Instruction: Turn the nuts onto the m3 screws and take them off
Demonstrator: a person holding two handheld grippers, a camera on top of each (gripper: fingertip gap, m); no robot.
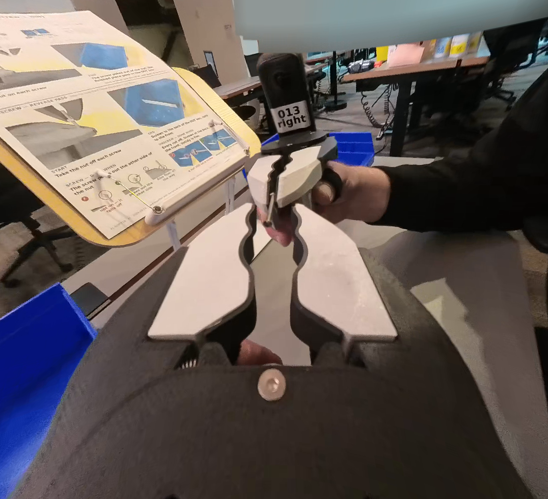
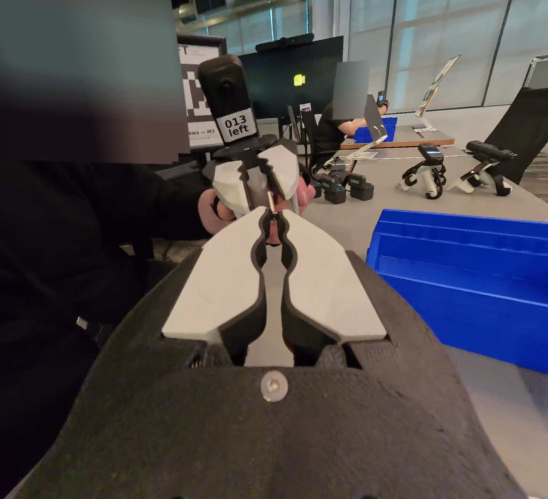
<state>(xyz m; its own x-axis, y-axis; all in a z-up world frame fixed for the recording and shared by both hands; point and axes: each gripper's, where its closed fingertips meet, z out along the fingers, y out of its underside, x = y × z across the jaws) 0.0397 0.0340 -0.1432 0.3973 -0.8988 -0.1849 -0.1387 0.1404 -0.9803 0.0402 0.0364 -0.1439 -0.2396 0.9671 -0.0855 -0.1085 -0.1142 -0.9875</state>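
Observation:
My right gripper (image 2: 273, 213) is shut on the head end of a thin silver M3 screw (image 2: 270, 203), which points away from it toward my left gripper (image 2: 262, 203). In the left wrist view the right gripper (image 1: 271, 203) faces the camera just beyond my left gripper (image 1: 275, 212), and the screw (image 1: 269, 209) sticks out of it. My left gripper is open; its white fingers (image 1: 213, 271) stand on either side of the screw's free end without touching it. I cannot make out a nut. Both grippers are held in the air above the grey table (image 2: 341, 217).
A blue bin (image 2: 459, 277) sits to the right, another blue bin (image 1: 35, 381) at lower left, and a third (image 1: 353, 146) behind the right gripper. An instruction sheet on a wooden stand (image 1: 118, 134) leans at left. Spare grippers (image 2: 427, 173) and small black cases (image 2: 341, 188) stand farther back. Both grippers' tips are close together, under 4 cm apart.

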